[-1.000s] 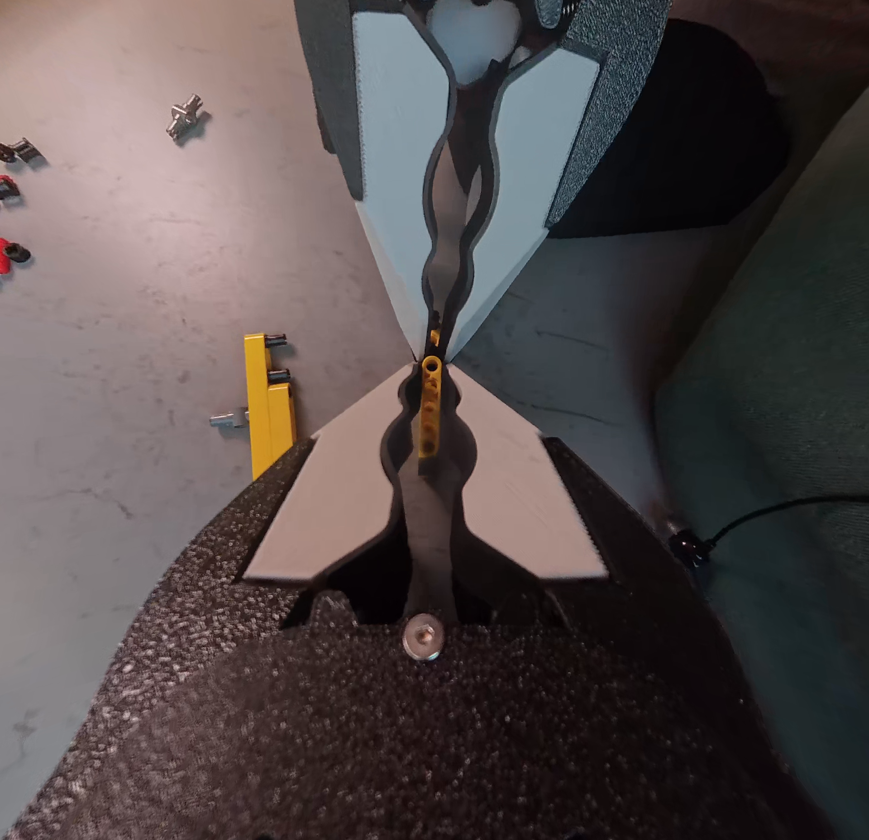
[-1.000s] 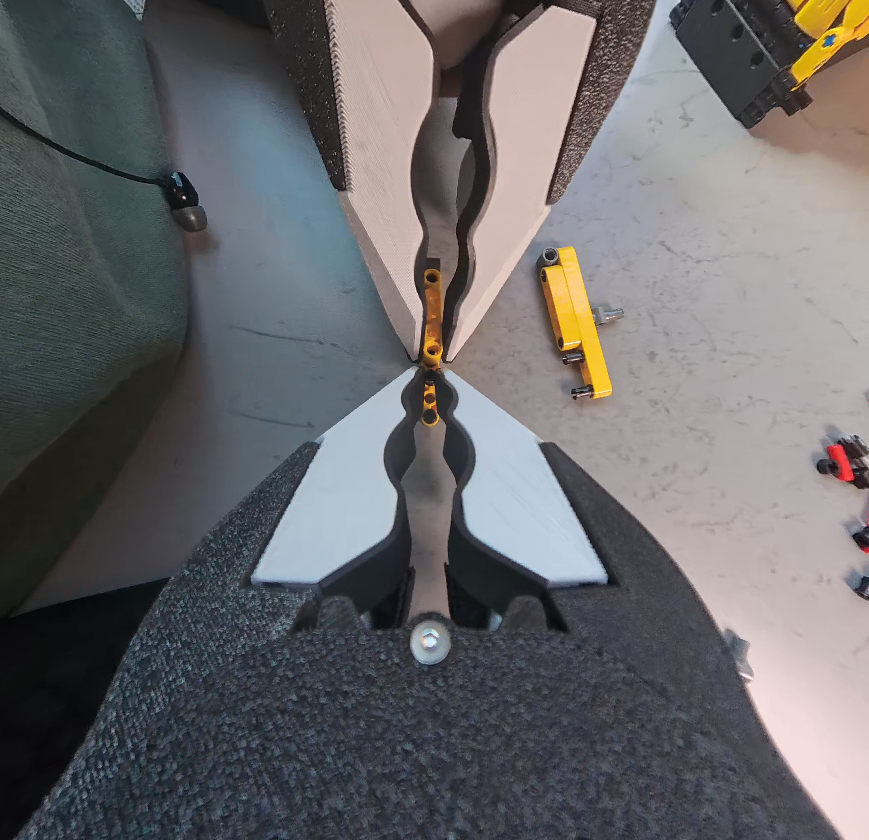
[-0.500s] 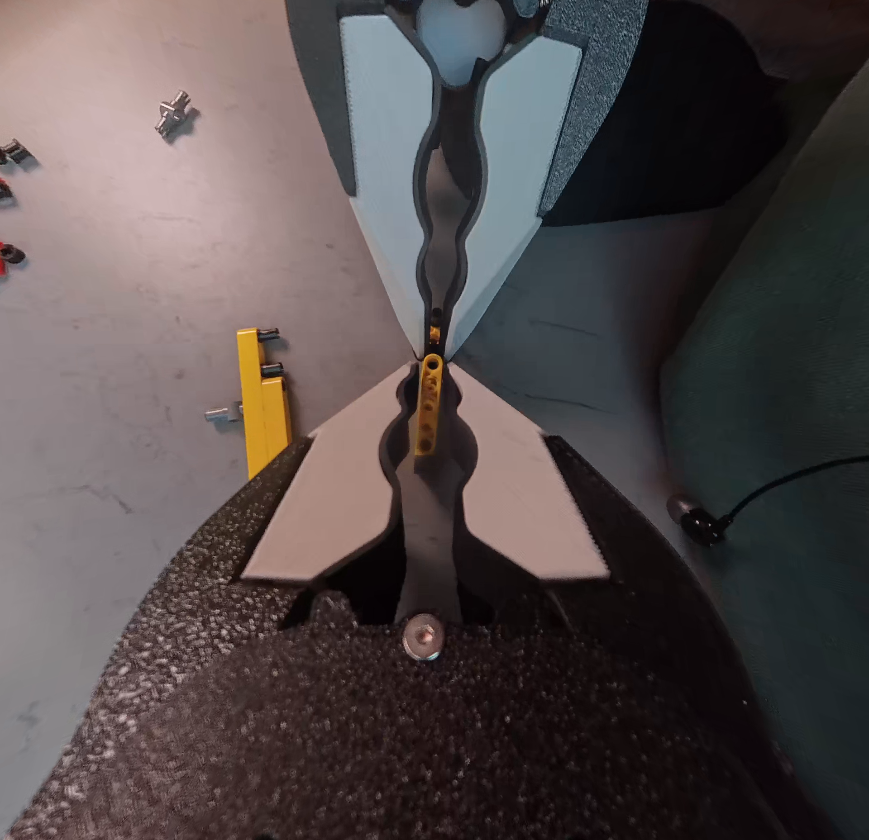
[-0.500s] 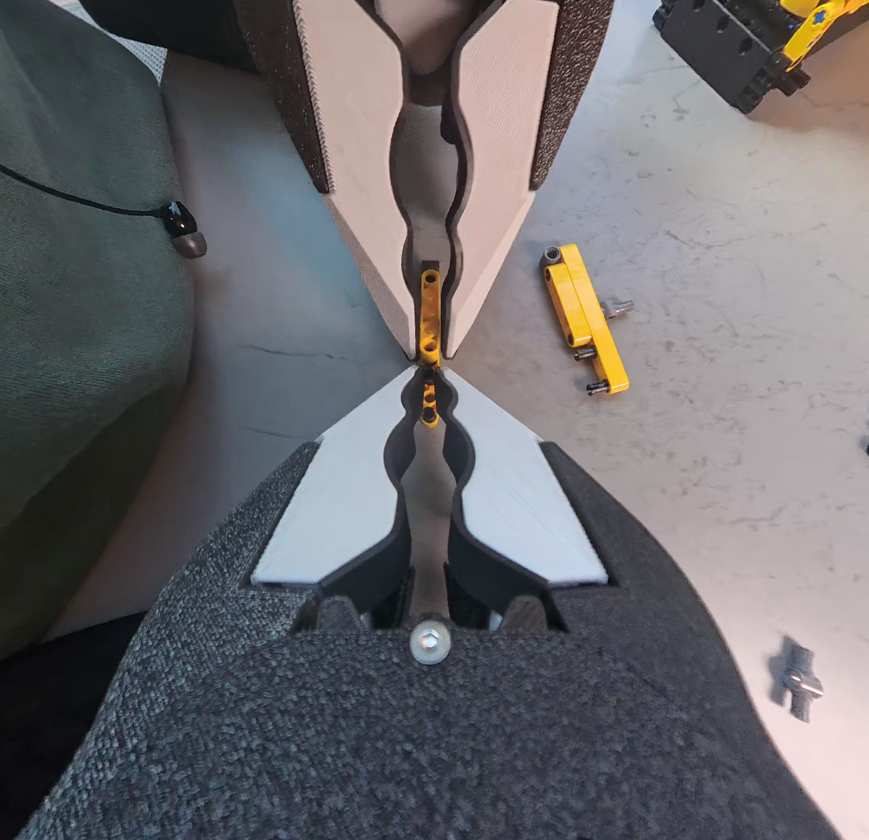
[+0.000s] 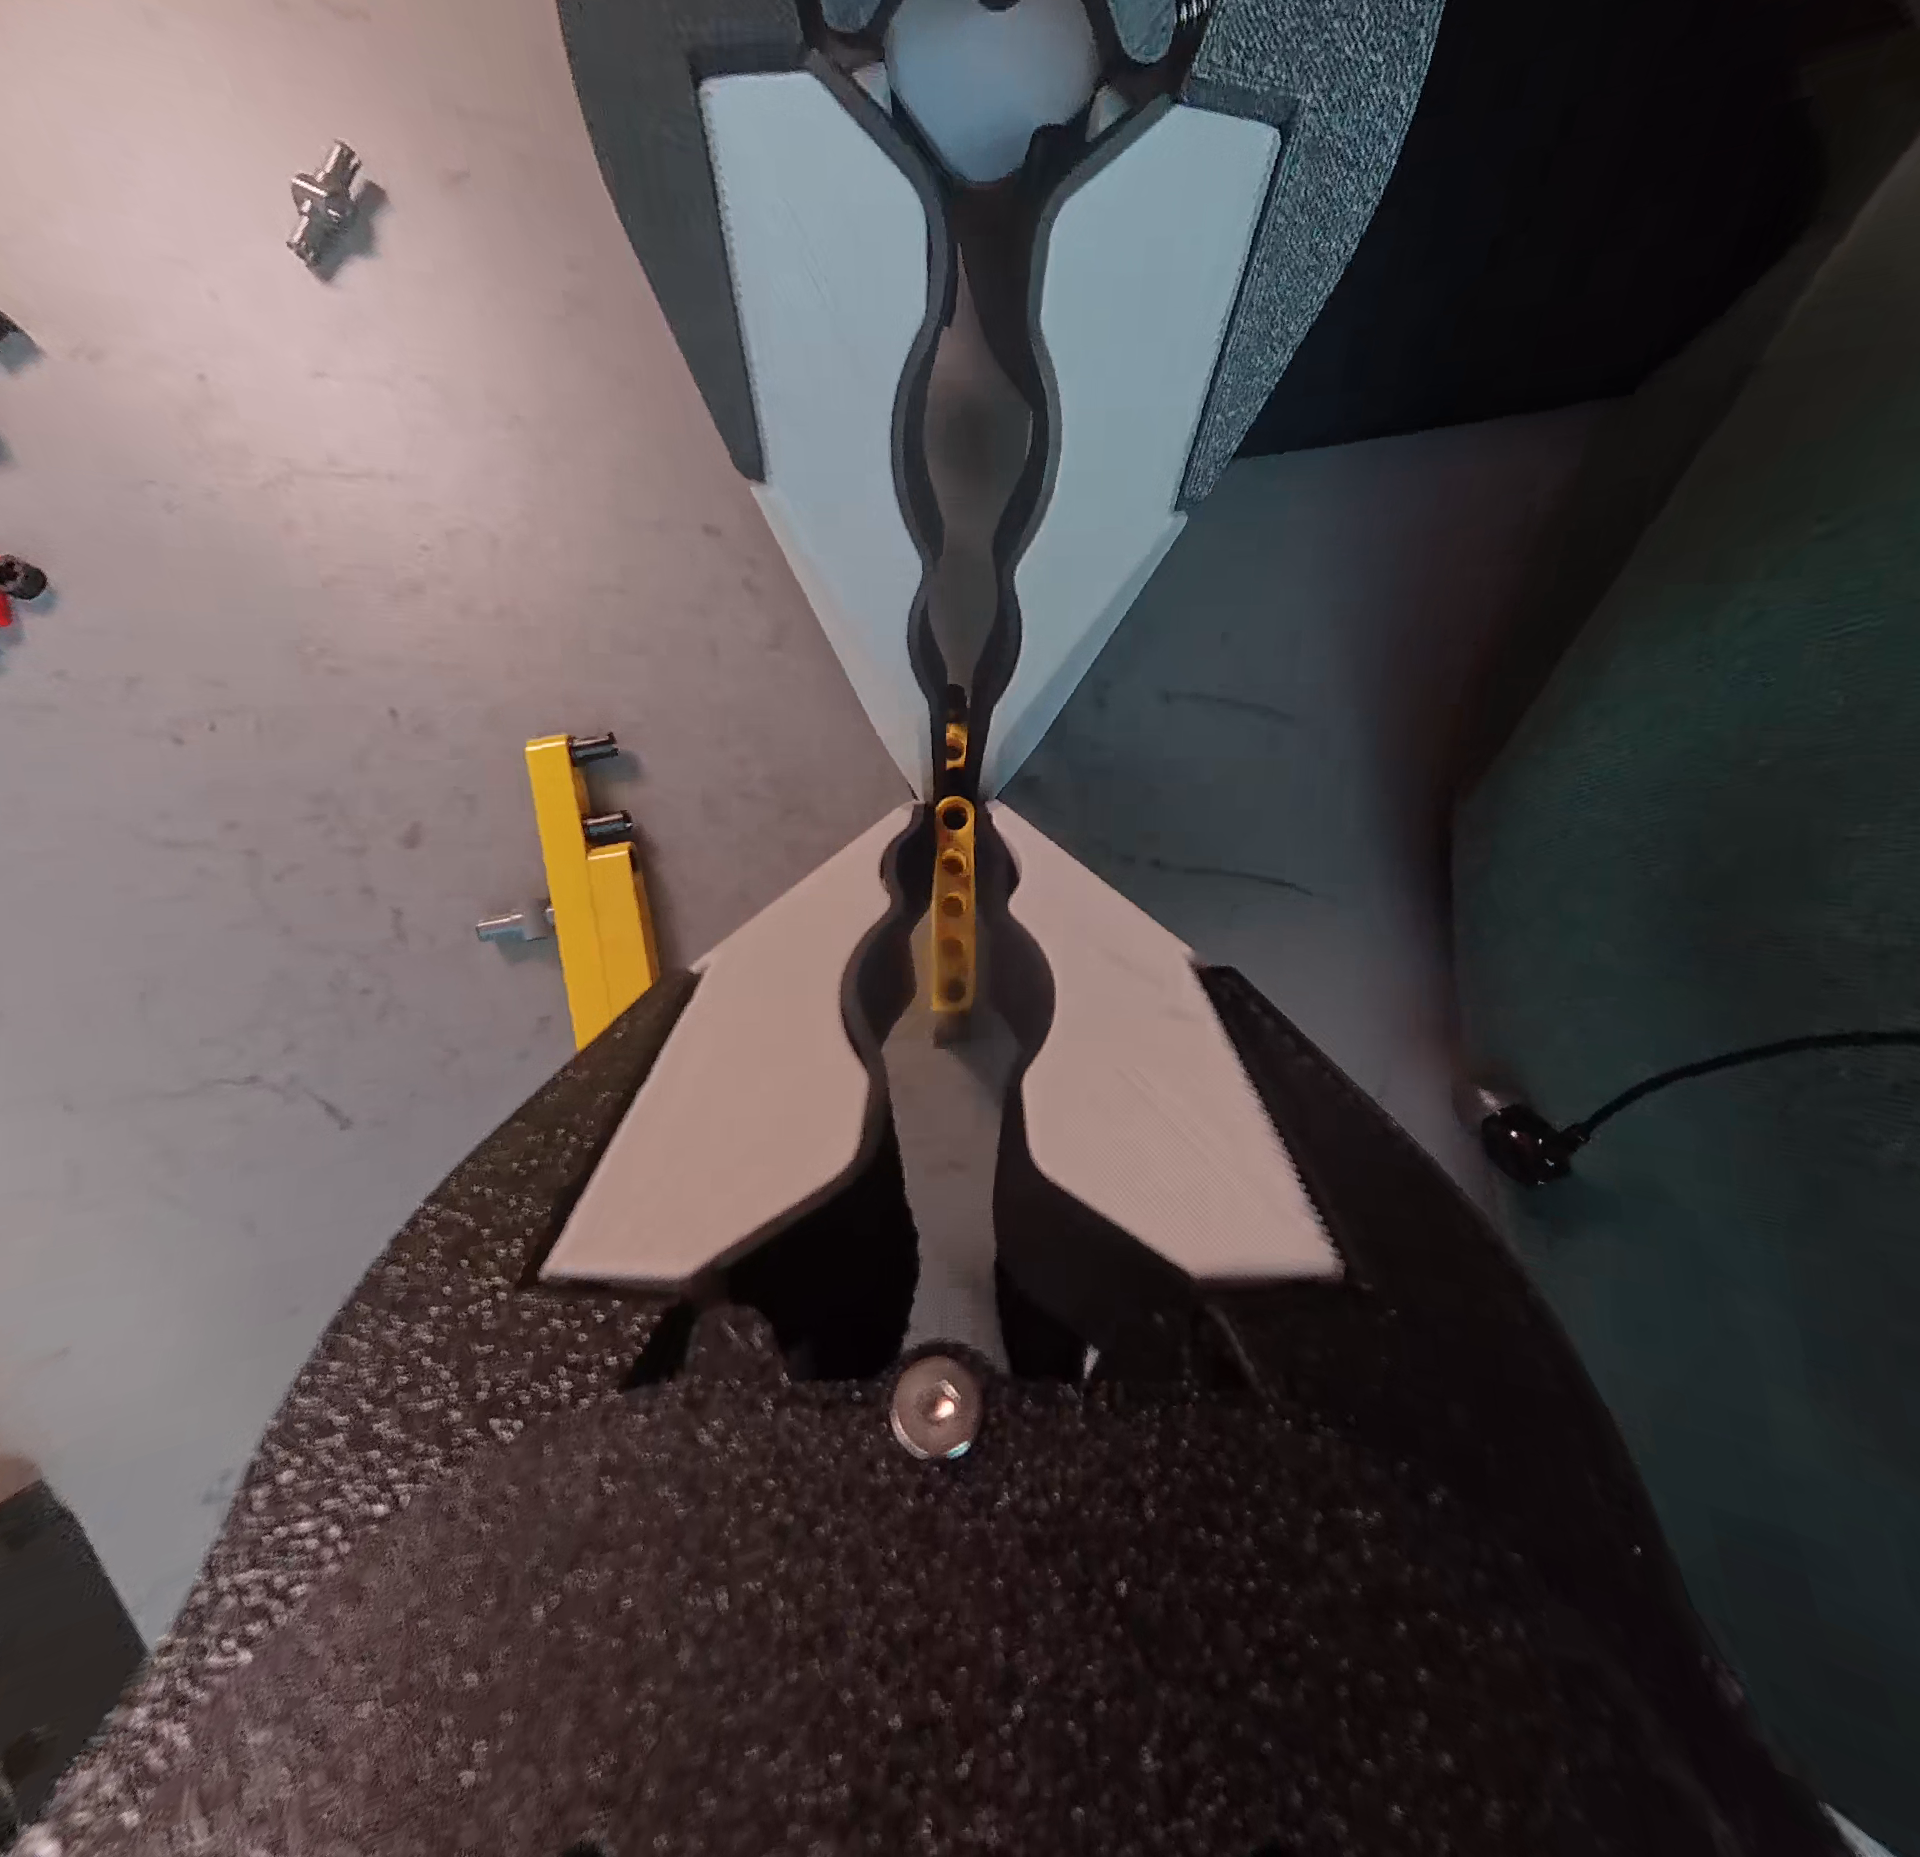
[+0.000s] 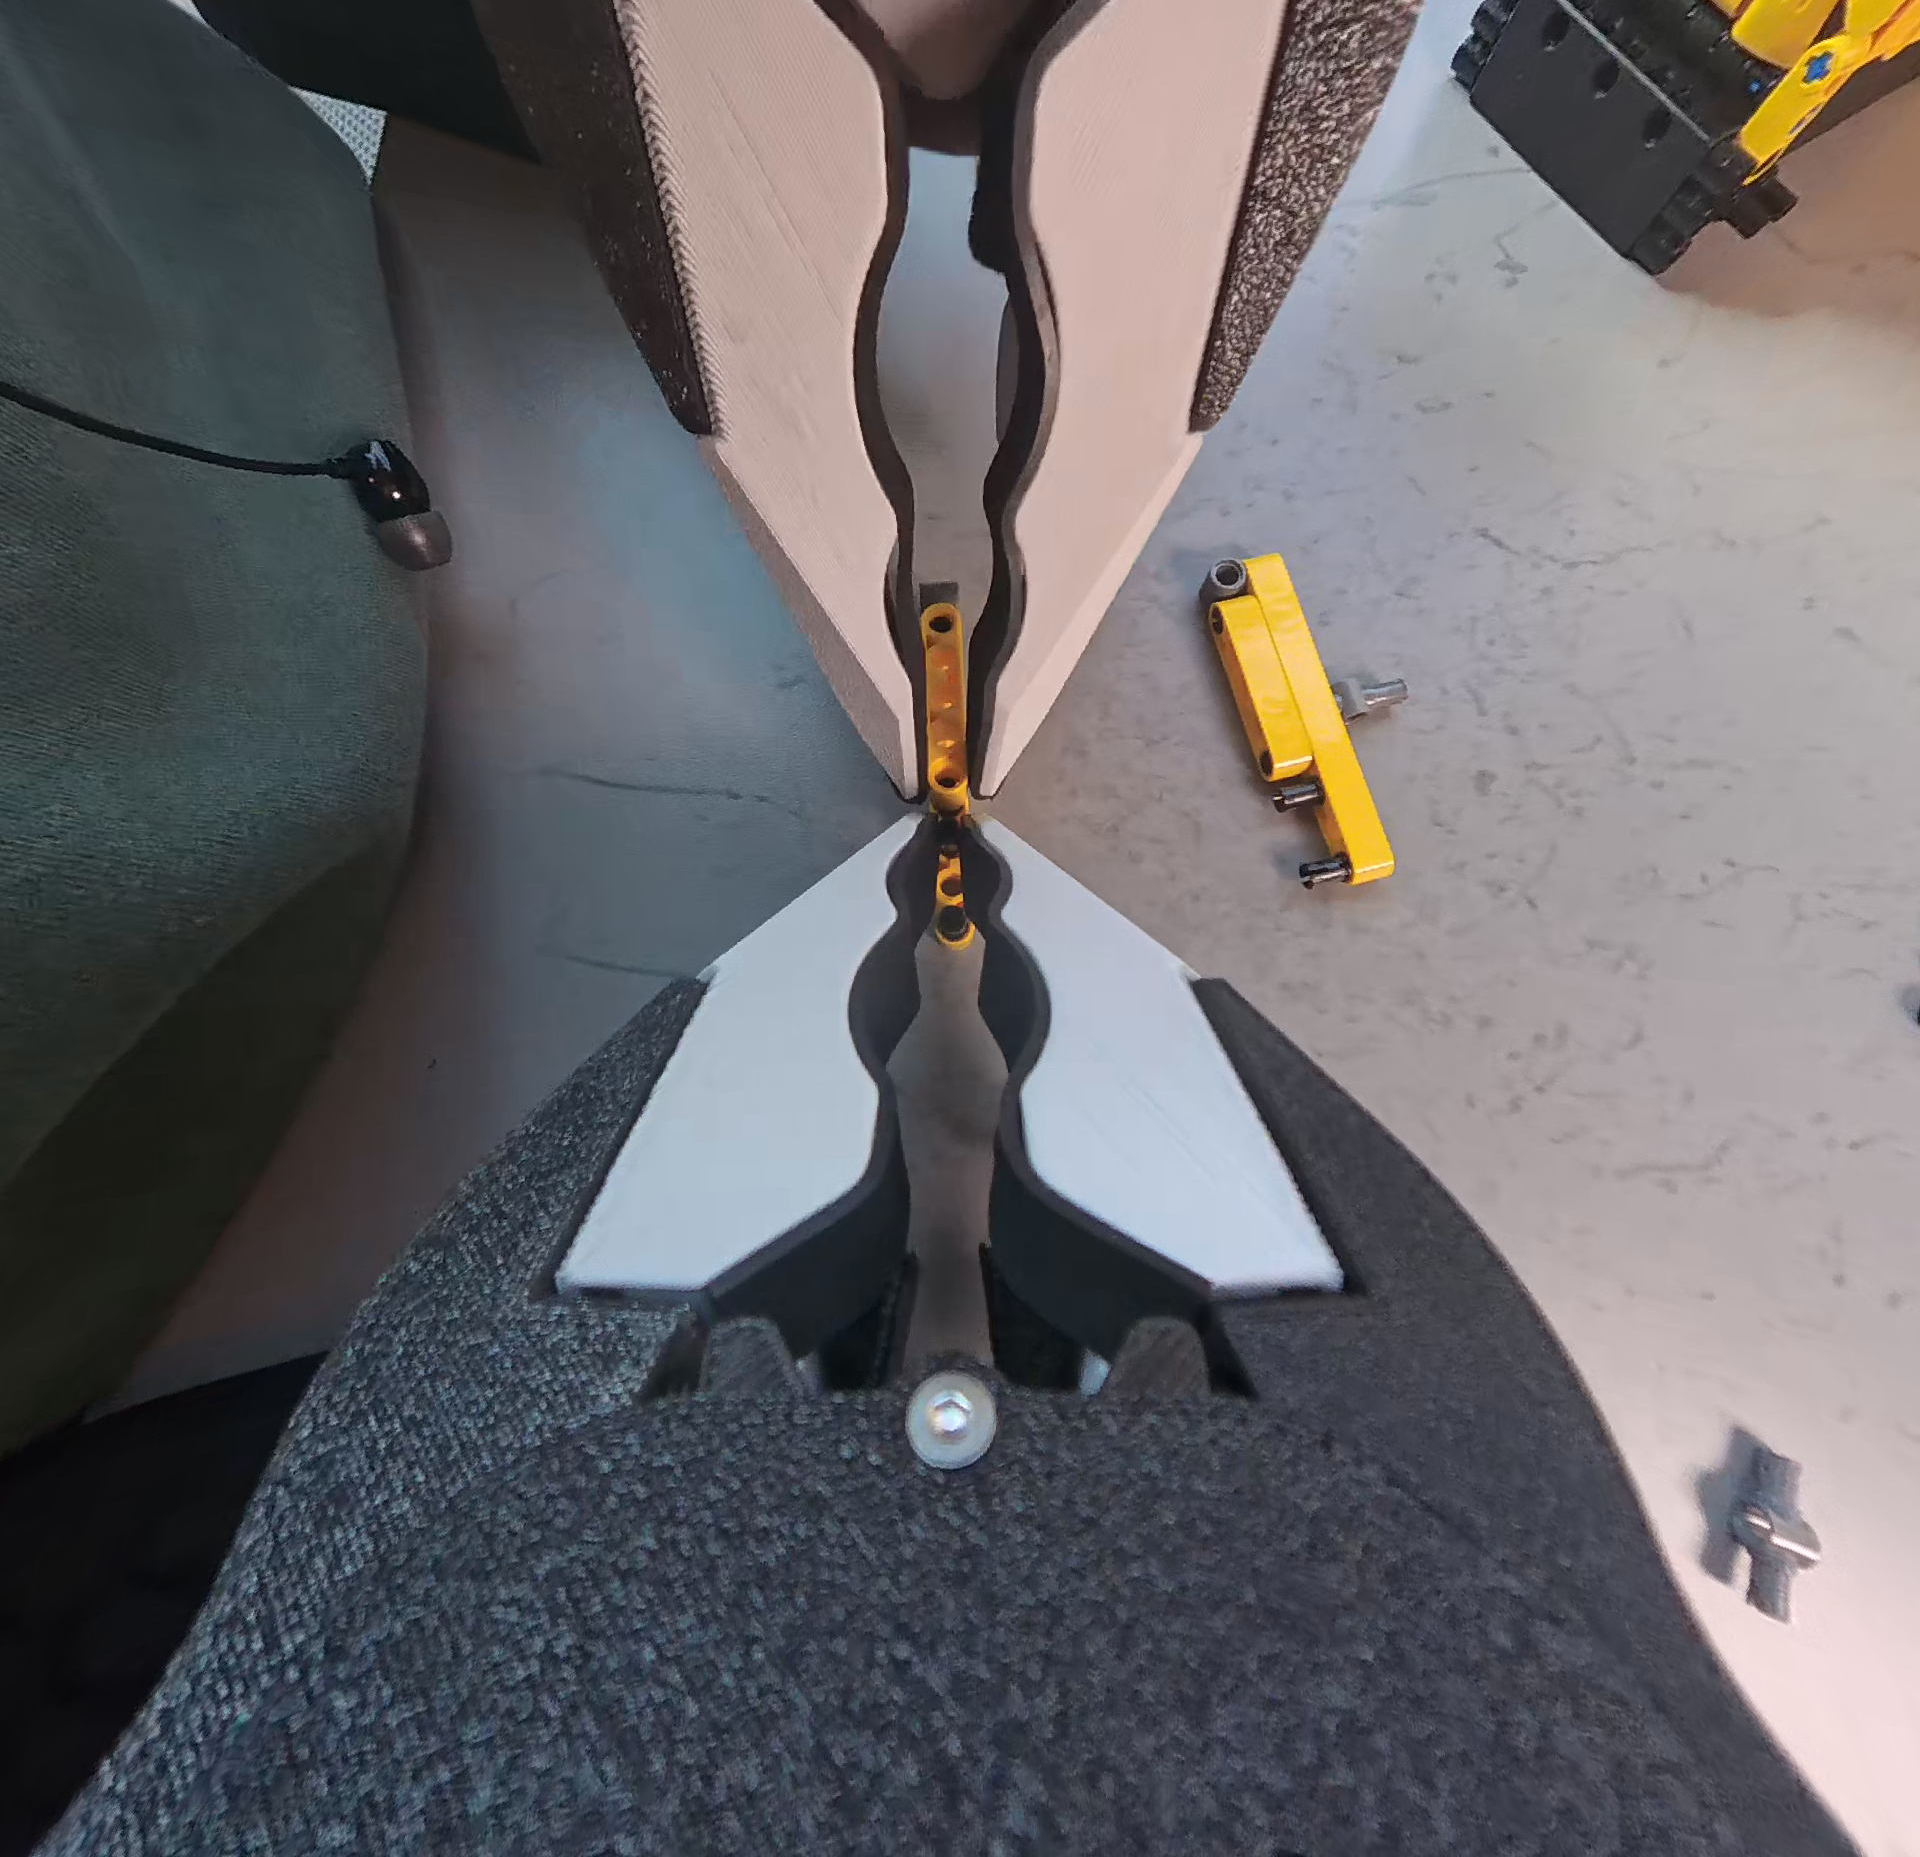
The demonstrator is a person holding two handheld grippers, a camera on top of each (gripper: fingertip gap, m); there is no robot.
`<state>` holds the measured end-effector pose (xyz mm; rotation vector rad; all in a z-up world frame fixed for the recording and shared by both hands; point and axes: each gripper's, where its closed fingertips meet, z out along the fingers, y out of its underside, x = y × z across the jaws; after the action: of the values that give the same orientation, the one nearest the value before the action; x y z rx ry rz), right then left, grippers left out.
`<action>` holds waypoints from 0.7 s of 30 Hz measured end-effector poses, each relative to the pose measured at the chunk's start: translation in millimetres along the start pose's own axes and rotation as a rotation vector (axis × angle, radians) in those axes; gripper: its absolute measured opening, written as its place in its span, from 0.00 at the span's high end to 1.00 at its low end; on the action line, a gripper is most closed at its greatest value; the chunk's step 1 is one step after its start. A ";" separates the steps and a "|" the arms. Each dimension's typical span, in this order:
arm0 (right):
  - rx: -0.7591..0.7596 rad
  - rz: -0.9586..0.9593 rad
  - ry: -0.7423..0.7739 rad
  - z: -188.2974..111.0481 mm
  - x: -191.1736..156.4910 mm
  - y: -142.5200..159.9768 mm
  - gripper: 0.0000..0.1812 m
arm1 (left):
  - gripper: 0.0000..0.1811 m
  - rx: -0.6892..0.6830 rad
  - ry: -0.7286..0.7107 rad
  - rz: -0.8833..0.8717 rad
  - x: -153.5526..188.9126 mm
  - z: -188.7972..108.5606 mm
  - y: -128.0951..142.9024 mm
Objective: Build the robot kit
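Hand-held gripper, left [image 5: 954,820]: clenched on thin yellow holed beam [image 5: 954,914]. Hand-held gripper, right [image 6: 948,820]: grasping the beam's other end, tip to tip above grey bench [image 6: 1507,976]. Yellow beam assembly [image 6: 1299,716] lying nearby.

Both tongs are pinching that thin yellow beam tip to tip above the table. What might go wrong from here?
1. Both the left tongs and right tongs grip the thin yellow beam only at their narrow tips, so a twist might let it slip or pop out.
2. If dropped, it could land on the yellow assembly lying loose on the table just beside the tongs and knock it.
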<state>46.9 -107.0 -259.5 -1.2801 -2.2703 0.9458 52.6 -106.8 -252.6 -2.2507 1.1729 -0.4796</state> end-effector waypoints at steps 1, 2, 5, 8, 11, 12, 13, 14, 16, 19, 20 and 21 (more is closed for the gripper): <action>0.001 -0.001 0.000 0.0 0.0 -0.1 0.99 | 0.97 -0.025 0.002 0.007 0.0 0.1 0.2; 0.002 -0.002 -0.001 0.0 -0.1 -0.2 0.99 | 0.97 -0.049 -0.001 0.022 -0.1 0.1 0.3; 0.002 -0.011 -0.005 -0.2 -0.6 0.2 0.99 | 0.97 -0.085 -0.003 0.064 -0.2 5.4 4.1; 0.003 -0.003 -0.001 -0.4 -0.4 0.9 0.99 | 0.97 -0.021 0.022 0.009 -0.1 6.0 3.9; 0.001 0.006 -0.007 -0.6 -0.5 1.2 0.98 | 0.96 -0.005 0.002 0.041 0.5 6.3 4.3; 0.001 0.009 -0.010 -0.6 -0.4 1.3 0.98 | 0.96 0.012 -0.006 0.034 0.2 6.3 4.3; 0.000 0.007 -0.011 -0.6 -0.4 1.5 0.98 | 0.96 0.036 -0.015 0.027 0.0 6.4 4.1; 0.000 0.005 -0.010 -0.6 -0.3 1.5 0.98 | 0.96 0.062 -0.026 0.023 0.1 6.3 3.8; 0.003 -0.002 -0.018 -0.7 -1.5 1.7 0.98 | 0.95 0.102 -0.038 0.027 3.0 4.5 5.2; 0.001 -0.016 -0.019 -1.6 -1.4 2.4 0.98 | 0.96 0.131 -0.068 -0.001 1.0 -4.0 10.9; 0.001 -0.020 -0.021 -1.5 -1.6 2.3 0.98 | 0.96 0.138 -0.063 -0.018 1.9 -4.6 12.0; -0.002 -0.022 -0.023 -1.2 -1.9 2.1 0.98 | 0.96 0.141 -0.063 -0.024 2.9 -4.5 12.4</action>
<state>49.8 -107.4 -260.0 -1.2490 -2.2985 0.9558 43.9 -116.3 -256.6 -2.1452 1.0489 -0.4817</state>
